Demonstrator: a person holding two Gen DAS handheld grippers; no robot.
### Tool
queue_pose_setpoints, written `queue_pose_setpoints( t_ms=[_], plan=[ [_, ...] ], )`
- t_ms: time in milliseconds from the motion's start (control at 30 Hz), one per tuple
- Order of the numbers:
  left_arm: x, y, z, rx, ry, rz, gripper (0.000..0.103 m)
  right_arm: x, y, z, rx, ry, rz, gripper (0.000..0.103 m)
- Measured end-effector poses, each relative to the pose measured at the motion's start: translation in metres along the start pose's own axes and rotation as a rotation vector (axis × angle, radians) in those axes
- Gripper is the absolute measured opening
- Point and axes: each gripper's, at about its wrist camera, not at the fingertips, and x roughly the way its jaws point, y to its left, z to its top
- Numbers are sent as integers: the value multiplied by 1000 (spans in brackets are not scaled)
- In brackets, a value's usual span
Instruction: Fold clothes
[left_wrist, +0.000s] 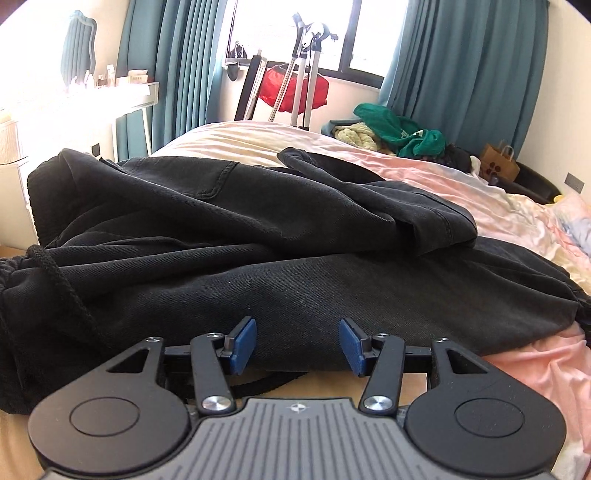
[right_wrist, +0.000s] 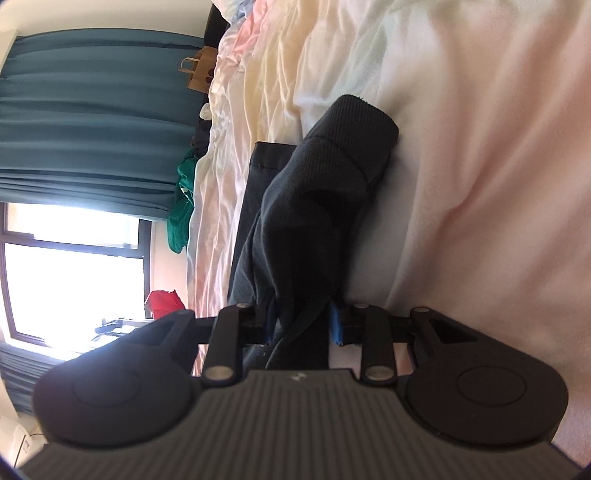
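Garment: we see black trousers crumpled across the near edge of the bed, drawstring at the left end.
Left gripper: released, blue pads spread, just at the cloth's near edge.
Right gripper: clenched on a bunch of the trousers, ribbed cuff lying on the sheet.
Far corner: green clothing piled.

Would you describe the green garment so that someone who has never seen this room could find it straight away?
Start at the bed with its pink and cream sheet, and look to its far side, below the teal curtains by the window. There a green garment lies crumpled on a small heap of clothes. It is the only green piece, unlike the cream knit beside it and the black trousers in front.
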Motion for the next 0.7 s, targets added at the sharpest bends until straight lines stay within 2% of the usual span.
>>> queue_pose_setpoints(
  t_ms=[167, 267, 333, 433, 567, 600, 633, 700],
  plan=[
    [-1, 4, -1, -9, -2, 7, 53, 2, -1, 5, 81, -60, 81, 32],
    [-1, 4, 0, -7, -6, 12, 54, -9, -5, 8, 124, -132, 82, 33],
    [1, 3, 0, -1, -4, 17, 54, -14, -11, 11, 145, -166, 70, 39],
    [3, 2, 0, 6, 0, 22, 54, -13, -19, 15, 149, -155, 77, 38],
    [5, 1, -2, 10, 4, 27, 54, -22, -17, 17, 134, -216, 96, 40],
    [5, 1, -2, 11, 4, 27, 54, -24, -13, 17, 107, -228, 97, 31],
    [5, 1, -2, 10, 3, 27, 54, -26, -6, 16, 55, -245, 92, 12],
    [5, 1, -2, 7, 3, 25, 54, -32, 9, 16, -23, -262, 111, 10]
  ],
)
